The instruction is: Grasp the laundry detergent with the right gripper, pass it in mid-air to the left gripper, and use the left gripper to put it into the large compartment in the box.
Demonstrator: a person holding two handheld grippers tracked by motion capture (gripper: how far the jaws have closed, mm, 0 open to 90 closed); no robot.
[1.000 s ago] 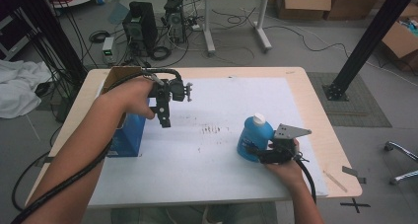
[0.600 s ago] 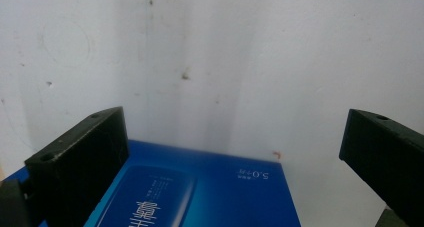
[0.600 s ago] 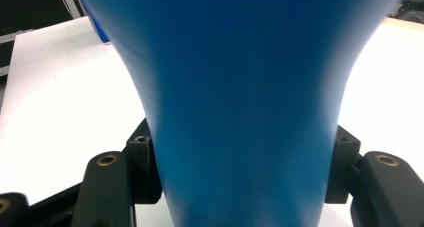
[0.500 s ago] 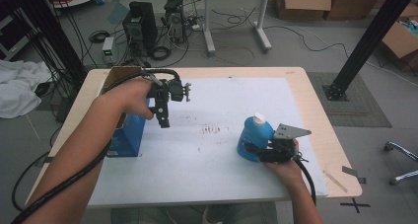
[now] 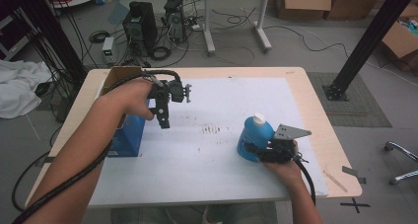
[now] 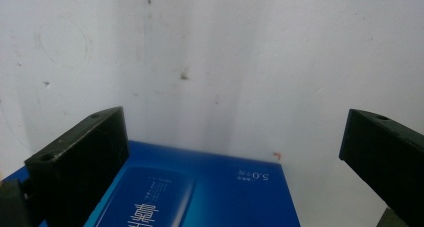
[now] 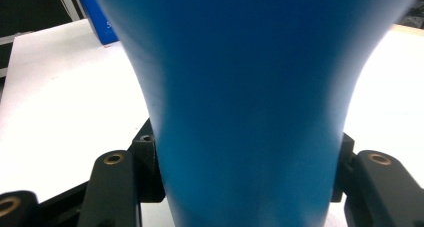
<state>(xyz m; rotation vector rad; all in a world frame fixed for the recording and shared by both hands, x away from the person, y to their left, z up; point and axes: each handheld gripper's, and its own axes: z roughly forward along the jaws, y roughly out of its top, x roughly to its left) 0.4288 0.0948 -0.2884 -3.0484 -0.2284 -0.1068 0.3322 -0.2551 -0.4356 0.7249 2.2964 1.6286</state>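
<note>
A blue plastic bottle (image 5: 255, 135) with a white cap stands on the white mat at the right. My right gripper (image 5: 248, 149) lies low at its base, and its jaws have just been closing with the bottle between them. In the right gripper view the bottle (image 7: 250, 87) spans the gap between the jaws, which press on both its sides. My left gripper (image 5: 163, 120) hangs over the mat's left part, pointing down, beside a blue carton (image 5: 127, 135). The left gripper (image 6: 232, 137) is open, nothing between its jaws, with the carton (image 6: 200, 192) below them.
The white mat (image 5: 212, 184) covers most of the wooden table (image 5: 325, 135) and has dark smudges (image 5: 212, 130) at its middle. A strip of tape (image 5: 335, 180) lies near the table's right front corner. Computer towers and cables stand on the floor beyond.
The right gripper's jaws have drawn in against the bottle's base. Both hands have kept their places, and the bottle and carton stand where they were.
</note>
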